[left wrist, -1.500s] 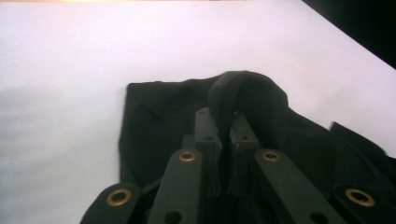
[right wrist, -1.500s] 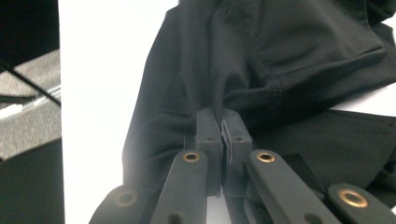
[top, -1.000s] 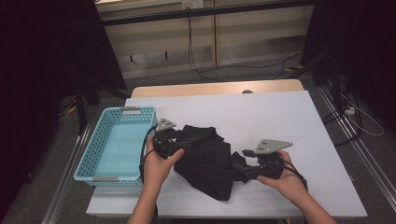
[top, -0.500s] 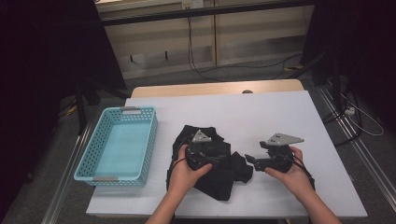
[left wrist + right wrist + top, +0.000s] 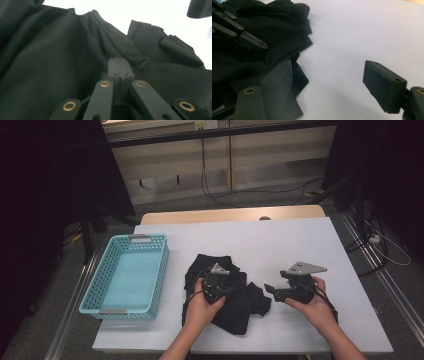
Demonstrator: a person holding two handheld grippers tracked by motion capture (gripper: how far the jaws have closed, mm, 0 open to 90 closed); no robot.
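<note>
- The left gripper point(image 5: 226, 289) rests on the crumpled black cloth garment point(image 5: 235, 305), jaws pressed together; whether fabric is pinched between them cannot be told.
- The right gripper point(image 5: 270, 290) has its jaws spread, empty, just beside the garment's edge.
- The garment lies mid-table on the white tabletop point(image 5: 280, 240), near the light blue perforated plastic basket point(image 5: 102, 292).
- Grey floor and cables lie beyond.
- Since earlier, the left gripper moved rightward onto the cloth and its jaws have just been closing.

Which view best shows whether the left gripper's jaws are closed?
The left gripper view: the left gripper has its pads pressed together over the black cloth; whether fabric is pinched I cannot tell. The high view shows it small under the hand. The right gripper view shows its linkage from the side.
</note>
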